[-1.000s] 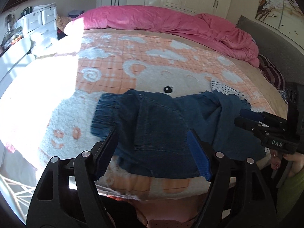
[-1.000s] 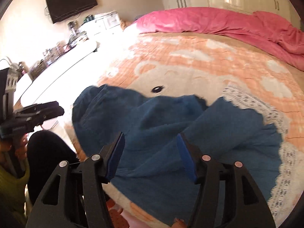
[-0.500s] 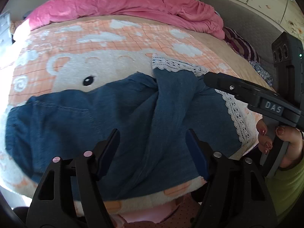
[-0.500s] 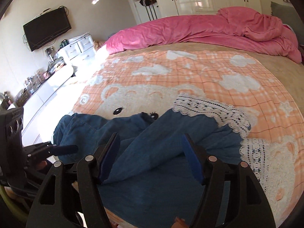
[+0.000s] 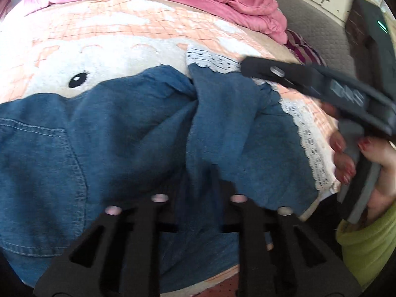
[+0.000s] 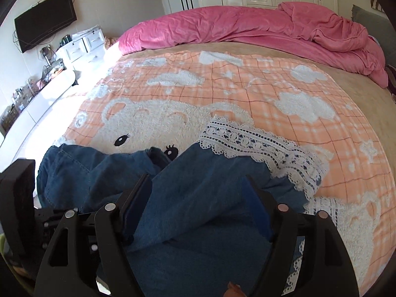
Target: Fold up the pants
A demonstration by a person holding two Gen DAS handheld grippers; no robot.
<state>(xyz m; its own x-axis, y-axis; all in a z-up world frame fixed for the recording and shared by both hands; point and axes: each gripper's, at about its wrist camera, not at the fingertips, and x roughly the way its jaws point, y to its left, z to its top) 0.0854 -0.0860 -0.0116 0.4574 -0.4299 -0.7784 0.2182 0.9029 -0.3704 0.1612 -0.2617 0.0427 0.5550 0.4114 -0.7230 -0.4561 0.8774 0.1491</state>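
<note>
Blue denim pants (image 5: 111, 133) with white lace cuffs (image 5: 304, 133) lie crumpled near the front edge of the bed; they also show in the right wrist view (image 6: 198, 180), lace cuff (image 6: 259, 143) toward the right. My left gripper (image 5: 198, 185) sits low on the denim, its jaws narrowed around a fold of fabric, the tips blurred and dark. My right gripper (image 6: 198, 198) is open, its fingers (image 6: 255, 205) straddling a raised ridge of a pant leg. The right gripper also crosses the left wrist view (image 5: 309, 84), held by a hand.
The pants rest on an orange checked blanket with a white bear (image 6: 160, 121). A pink duvet (image 6: 247, 29) is heaped at the bed's far side. A dresser (image 6: 84, 44) and wall TV (image 6: 44, 22) stand at the left. A grey headboard (image 5: 316, 34) is at the right.
My left gripper has dropped down onto the denim and its jaws have narrowed on a fold. My right gripper has moved closer over the pant leg and stays open.
</note>
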